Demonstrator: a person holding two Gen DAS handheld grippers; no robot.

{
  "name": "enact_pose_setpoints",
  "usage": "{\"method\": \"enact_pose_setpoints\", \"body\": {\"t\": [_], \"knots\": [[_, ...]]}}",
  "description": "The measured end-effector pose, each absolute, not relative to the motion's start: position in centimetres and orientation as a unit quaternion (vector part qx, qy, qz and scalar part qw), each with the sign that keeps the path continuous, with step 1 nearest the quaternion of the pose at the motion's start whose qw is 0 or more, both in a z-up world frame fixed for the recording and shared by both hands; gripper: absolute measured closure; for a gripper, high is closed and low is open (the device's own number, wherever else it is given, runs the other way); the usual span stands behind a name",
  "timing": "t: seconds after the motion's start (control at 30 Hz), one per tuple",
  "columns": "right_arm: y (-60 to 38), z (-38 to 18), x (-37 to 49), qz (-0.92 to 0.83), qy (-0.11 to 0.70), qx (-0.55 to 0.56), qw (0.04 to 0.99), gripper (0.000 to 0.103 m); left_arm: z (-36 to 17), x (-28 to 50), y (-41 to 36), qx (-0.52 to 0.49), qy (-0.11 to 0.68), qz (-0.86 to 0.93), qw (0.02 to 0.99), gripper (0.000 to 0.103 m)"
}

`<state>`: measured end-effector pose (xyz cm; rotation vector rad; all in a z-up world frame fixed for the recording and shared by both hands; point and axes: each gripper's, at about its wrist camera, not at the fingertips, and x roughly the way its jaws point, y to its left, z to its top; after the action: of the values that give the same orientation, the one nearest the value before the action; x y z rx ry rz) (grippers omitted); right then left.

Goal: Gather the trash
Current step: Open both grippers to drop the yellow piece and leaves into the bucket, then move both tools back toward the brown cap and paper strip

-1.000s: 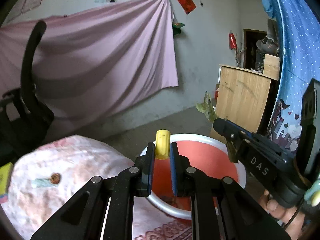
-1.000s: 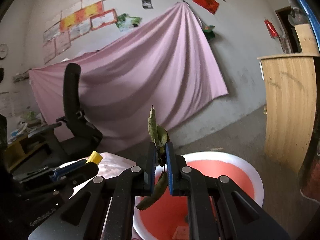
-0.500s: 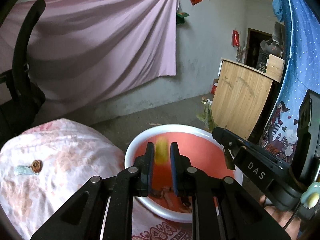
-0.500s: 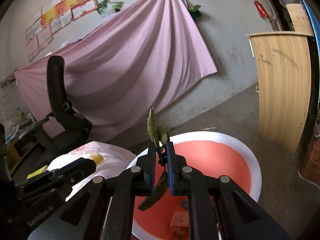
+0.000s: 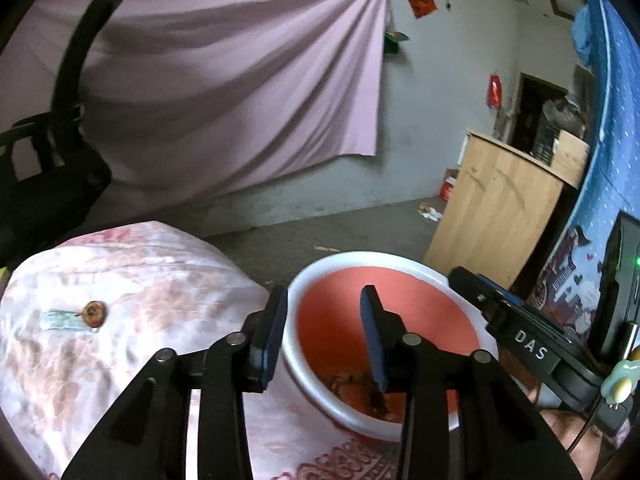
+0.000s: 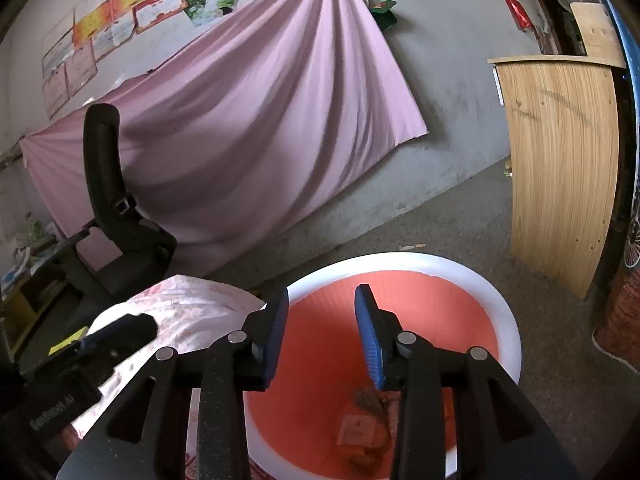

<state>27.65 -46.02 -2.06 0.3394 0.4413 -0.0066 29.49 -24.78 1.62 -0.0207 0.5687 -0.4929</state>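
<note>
Both the left gripper (image 5: 324,334) and right gripper (image 6: 322,330) have just been opening, nothing between their jaws. Below them the round white-rimmed red plastic basin (image 6: 508,344) opens upward, crumpled trash (image 6: 362,420) lying at its bottom.

The basin (image 5: 362,259) is round, with a white rim and outer wall and a salmon-red inside, and stands upright beside the floral-covered table (image 5: 120,280). Trash (image 6: 362,420) lies heaped at its bottom: a pale card or wrapper, brownish crumpled scraps and dark bits. On the table, well apart from the basin, lie a small round brown piece (image 5: 93,313) and, touching it, a pale bluish scrap (image 5: 60,320).
</note>
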Motion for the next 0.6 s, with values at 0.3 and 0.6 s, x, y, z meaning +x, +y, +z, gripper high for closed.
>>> {"method": "enact_pose_setpoints", "body": {"t": [0.3,0.6], "knots": [[-43.8,-0.5,27.0,0.007,0.170,0.157,0.973,0.040,3.5,28.5,-18.2,-0.059,0.244,-0.165,0.954,0.048],[-39.9,1.3,25.8,0.033,0.093,0.141,0.985,0.001,5.1,26.5,-11.3,-0.087,0.194,-0.087,0.973,0.002]]}}
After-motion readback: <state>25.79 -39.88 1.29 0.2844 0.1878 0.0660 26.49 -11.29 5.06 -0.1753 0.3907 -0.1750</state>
